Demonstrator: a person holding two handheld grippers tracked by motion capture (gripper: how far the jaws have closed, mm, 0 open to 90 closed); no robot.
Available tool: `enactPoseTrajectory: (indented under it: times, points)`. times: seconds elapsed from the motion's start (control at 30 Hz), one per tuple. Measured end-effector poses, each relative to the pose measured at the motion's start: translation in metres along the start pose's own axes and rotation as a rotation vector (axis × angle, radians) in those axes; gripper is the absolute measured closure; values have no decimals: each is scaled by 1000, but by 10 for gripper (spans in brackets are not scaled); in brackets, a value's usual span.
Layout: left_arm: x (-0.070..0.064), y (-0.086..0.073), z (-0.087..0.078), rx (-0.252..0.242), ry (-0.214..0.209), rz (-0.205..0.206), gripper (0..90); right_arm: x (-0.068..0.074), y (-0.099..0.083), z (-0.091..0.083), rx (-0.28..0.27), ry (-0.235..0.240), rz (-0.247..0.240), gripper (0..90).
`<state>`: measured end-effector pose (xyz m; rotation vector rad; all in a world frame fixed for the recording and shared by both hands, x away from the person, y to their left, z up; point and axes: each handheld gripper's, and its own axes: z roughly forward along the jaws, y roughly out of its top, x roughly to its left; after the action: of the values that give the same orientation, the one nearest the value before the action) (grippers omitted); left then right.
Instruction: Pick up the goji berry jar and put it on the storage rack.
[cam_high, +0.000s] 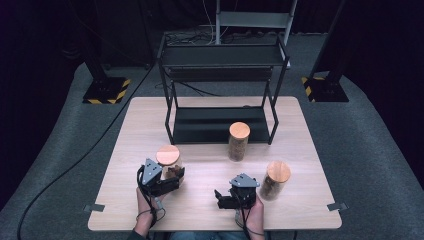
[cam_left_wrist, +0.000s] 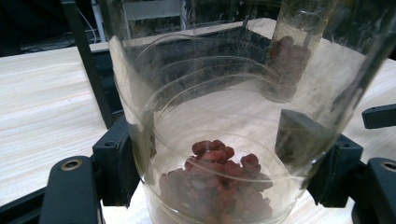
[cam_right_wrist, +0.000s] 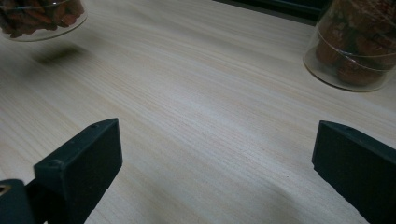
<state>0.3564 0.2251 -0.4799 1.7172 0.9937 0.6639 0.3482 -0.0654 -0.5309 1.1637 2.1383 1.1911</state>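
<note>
The left gripper (cam_high: 172, 176) clamped a glass jar (cam_high: 170, 165) with a wooden lid, near the front-left part of the tabletop (cam_high: 210, 210). In the left gripper view the jar (cam_left_wrist: 219, 116) sat between both black jaws, walls pressed from either side, reddish-brown dried bits (cam_left_wrist: 217, 186) lying at its bottom. In the right gripper view the same jar (cam_right_wrist: 42, 16) showed a shadow under it on the wood; whether it was lifted off the top was unclear.

The right gripper (cam_high: 223, 197) sat low near the front edge, right of centre, jaws spread wide with bare wood between them (cam_right_wrist: 210, 158); it pinched nothing. Just right of it, toward the right edge, stood a second lidded jar (cam_high: 276, 180) of brown pieces, apart from the gripper. A taller third jar (cam_high: 238, 141) stood mid-table, just in front of the black metal shelf rack (cam_high: 220, 90) at the rear edge. The person's hands entered from the front edge.
</note>
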Motion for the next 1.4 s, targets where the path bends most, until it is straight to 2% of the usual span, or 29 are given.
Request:
enactPoseTrajectory:
  times: [1.4]
  points:
    - [-1,9,20,4,-11,8,246,0,0,0,2,0,-1,9]
